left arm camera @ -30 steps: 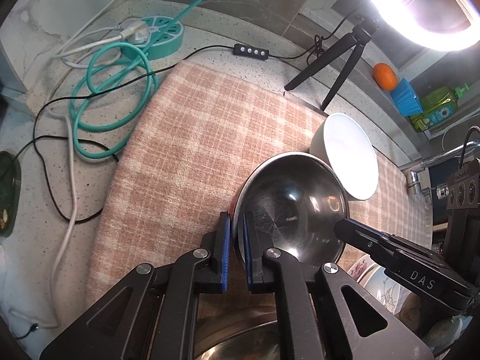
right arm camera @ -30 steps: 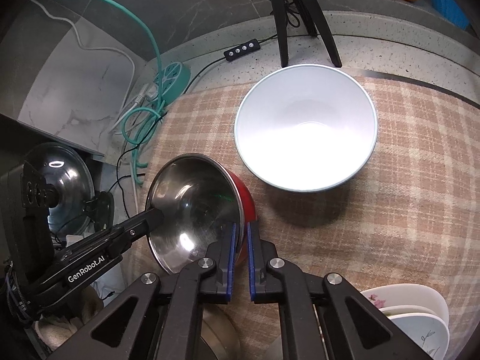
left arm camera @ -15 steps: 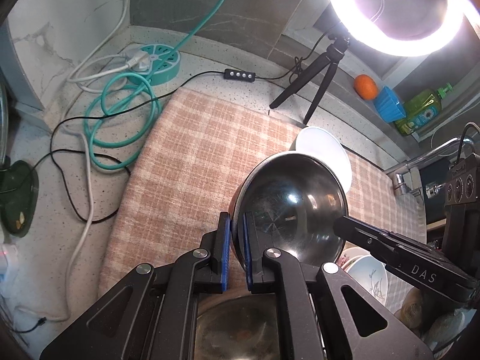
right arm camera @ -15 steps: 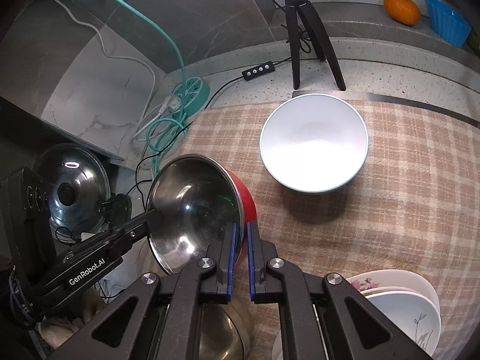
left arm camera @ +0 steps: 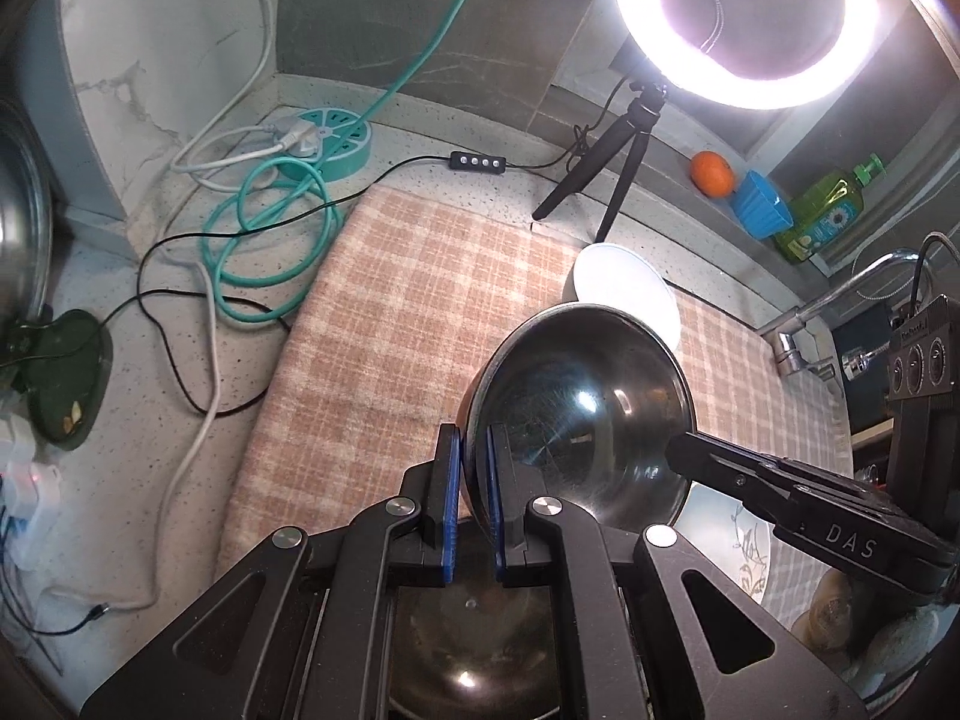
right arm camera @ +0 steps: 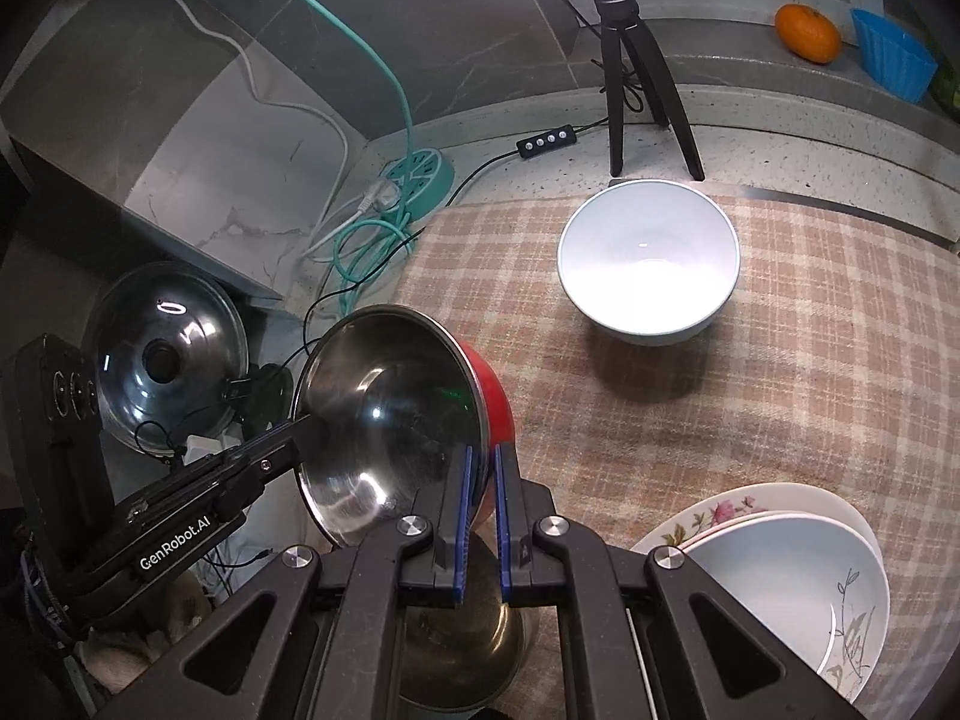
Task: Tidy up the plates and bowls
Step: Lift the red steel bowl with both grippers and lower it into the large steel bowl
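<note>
Steel bowl (right arm camera: 396, 414) with a red outside hangs tilted above the near-left edge of the checked cloth (right arm camera: 750, 372), pinched at its rim from 2 sides. I have my left gripper (left arm camera: 469, 498) clenched on the rim, one blue pad inside the bowl and one outside; my right gripper (right arm camera: 480, 510) is clamped on the opposite rim the same way, its inner pad against the shiny inside and the other against the red wall. The bowl touches nothing else. Directly below it, partly hidden by my gripper frames, sits a second metal bowl (right arm camera: 468, 648).

White bowl (right arm camera: 648, 258) stands upright on the cloth, well apart from the lifted one and near the far edge, just in front of the black tripod (right arm camera: 636, 78) carrying the lit ring light (left arm camera: 750, 18). At the near-right corner of the cloth, a stack of plates (right arm camera: 780, 576) with flower and leaf prints rests. On the speckled counter to the left lie a teal power hub (left arm camera: 327, 141) with coiled cable, and a glass pot lid (right arm camera: 168, 348) stands against the wall. An orange (right arm camera: 807, 33) and a blue cup (right arm camera: 891, 54) sit on the ledge behind.
</note>
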`<move>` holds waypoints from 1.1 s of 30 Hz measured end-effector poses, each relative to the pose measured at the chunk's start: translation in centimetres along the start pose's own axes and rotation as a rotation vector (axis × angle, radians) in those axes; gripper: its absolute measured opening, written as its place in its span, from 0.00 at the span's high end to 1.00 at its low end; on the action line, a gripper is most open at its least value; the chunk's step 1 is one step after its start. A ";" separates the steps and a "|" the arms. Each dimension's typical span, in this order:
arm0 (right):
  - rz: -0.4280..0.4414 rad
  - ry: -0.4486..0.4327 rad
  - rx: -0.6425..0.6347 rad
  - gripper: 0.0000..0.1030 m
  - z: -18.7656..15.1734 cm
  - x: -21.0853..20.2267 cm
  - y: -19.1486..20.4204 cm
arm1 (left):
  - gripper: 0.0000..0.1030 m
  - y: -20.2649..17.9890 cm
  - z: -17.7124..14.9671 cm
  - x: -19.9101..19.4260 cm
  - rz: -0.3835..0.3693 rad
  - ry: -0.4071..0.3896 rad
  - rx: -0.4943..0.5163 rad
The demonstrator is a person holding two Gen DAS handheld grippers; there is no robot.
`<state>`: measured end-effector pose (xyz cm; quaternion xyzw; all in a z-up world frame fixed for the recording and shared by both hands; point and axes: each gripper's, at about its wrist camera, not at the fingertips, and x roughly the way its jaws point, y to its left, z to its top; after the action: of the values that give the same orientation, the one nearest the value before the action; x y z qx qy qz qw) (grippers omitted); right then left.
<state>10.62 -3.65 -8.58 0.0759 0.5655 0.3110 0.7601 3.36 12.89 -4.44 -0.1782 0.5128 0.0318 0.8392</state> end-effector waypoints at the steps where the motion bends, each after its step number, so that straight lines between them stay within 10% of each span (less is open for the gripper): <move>1: 0.002 0.001 -0.003 0.93 -0.3 -0.2 0.2 | 0.93 0.0 -0.2 -0.2 0.001 -0.002 0.000; 33: -0.012 0.115 -0.063 0.93 -7.3 0.6 1.1 | 0.93 1.9 -8.4 -0.2 -0.003 0.114 -0.055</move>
<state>3.63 -4.12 -11.13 0.0304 0.5988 0.3278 0.7302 -4.30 11.87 -8.20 -0.2035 0.5583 0.0346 0.8036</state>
